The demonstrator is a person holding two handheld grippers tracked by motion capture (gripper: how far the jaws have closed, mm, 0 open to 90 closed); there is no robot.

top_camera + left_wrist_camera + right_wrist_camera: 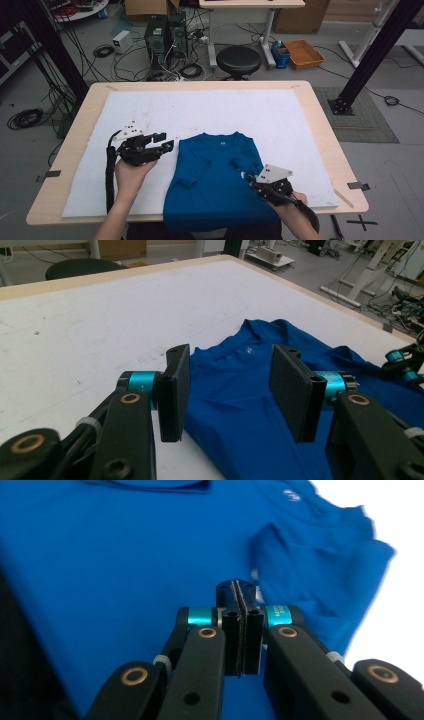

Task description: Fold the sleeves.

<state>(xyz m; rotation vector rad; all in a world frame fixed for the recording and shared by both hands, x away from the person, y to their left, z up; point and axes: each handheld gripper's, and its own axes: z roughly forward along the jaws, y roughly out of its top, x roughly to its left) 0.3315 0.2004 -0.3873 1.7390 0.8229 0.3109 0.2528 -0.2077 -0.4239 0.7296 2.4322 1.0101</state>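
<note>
A blue T-shirt lies flat on the white mat, collar toward the far side, hem hanging over the near table edge. My left gripper hovers just left of the shirt's left shoulder, jaws open and empty. In the left gripper view the collar and chest of the shirt show between its open pads. My right gripper rests over the shirt's right side by the folded sleeve. Its jaws are shut, pad against pad, above the shirt; I see no cloth between them.
The wooden table carries the mat. Behind it stand a black stool, an orange tray, computer cases and loose cables on the floor. Black frame posts rise at both sides.
</note>
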